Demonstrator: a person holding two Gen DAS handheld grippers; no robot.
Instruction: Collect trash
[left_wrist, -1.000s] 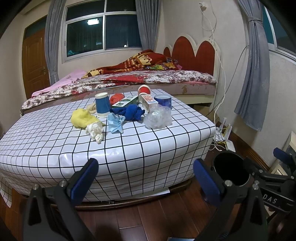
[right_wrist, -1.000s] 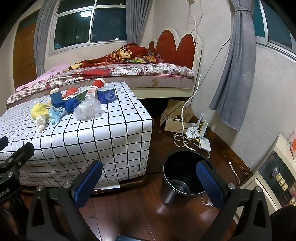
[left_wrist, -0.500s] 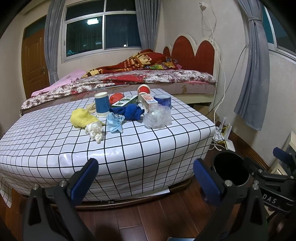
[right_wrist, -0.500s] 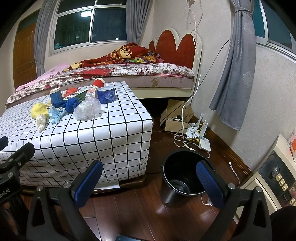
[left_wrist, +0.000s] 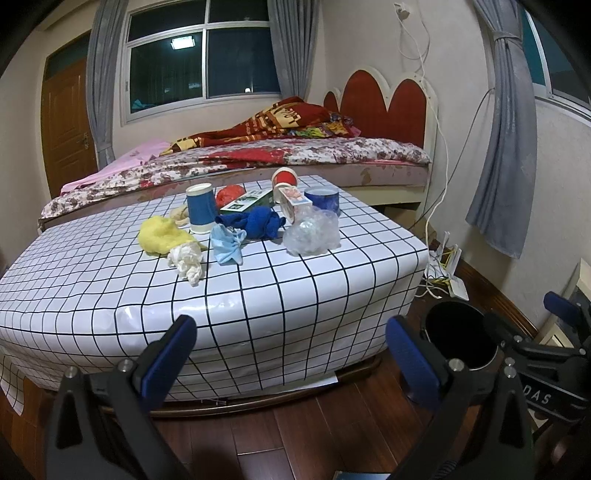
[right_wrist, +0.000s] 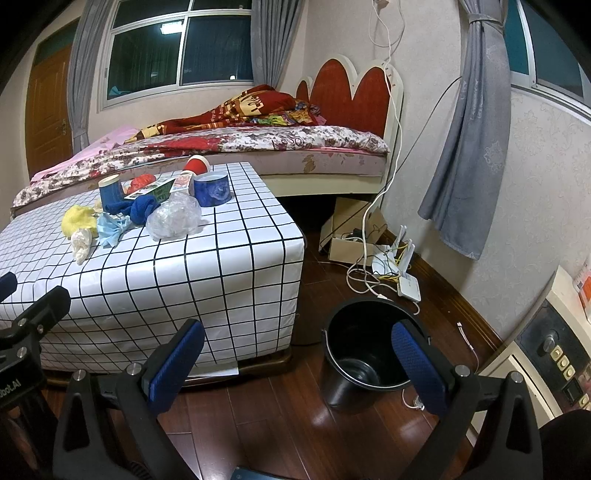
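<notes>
Both tongs stood spread wide and held nothing. From the left wrist camera, the left gripper (left_wrist: 290, 349) hung low before the checked table (left_wrist: 258, 295), well short of the trash on it: a yellow wad (left_wrist: 160, 234), a white crumpled tissue (left_wrist: 186, 260), a light blue mask (left_wrist: 228, 245), a dark blue cloth (left_wrist: 260, 221), a clear plastic bag (left_wrist: 312, 230), two blue cups (left_wrist: 200, 208) and a red-and-white cup (left_wrist: 284, 177) lying on its side. A black bucket (left_wrist: 458, 341) stood on the wooden floor at the right.

From the right wrist camera, the right gripper (right_wrist: 297, 367) hovered over the floor, its right finger (right_wrist: 417, 367) overlapping the bucket (right_wrist: 364, 354), which stood just beside the table's corner (right_wrist: 291, 243). The bucket's inside looked bare. The trash pile lay up on the table at the left.
</notes>
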